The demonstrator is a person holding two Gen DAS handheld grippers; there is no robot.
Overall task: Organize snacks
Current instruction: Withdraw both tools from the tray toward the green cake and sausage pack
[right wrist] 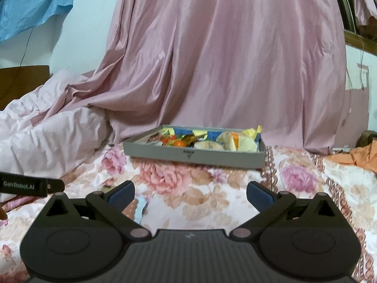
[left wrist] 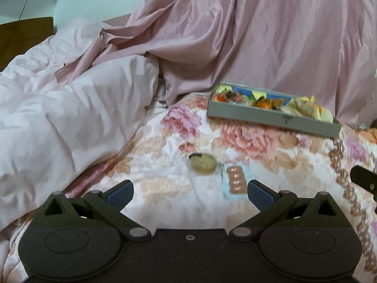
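The left tool (left wrist: 190,192) and the right tool (right wrist: 190,193) are both spread wide and hold nothing, hovering low over the floral bedspread (left wrist: 165,188), probably ready to collect loose snacks for the grey tray (left wrist: 271,118) at the far side of the bed against the pink curtain (left wrist: 259,35). Two snacks remain outside the tray: a round greenish wrapped snack (left wrist: 204,163) and, just beside it, a light blue packet of brown pieces (left wrist: 235,181), close ahead of the left tool's right finger. The packet's long axis runs roughly away from the left tool towards the tray, while the tray's long side lies across the view.
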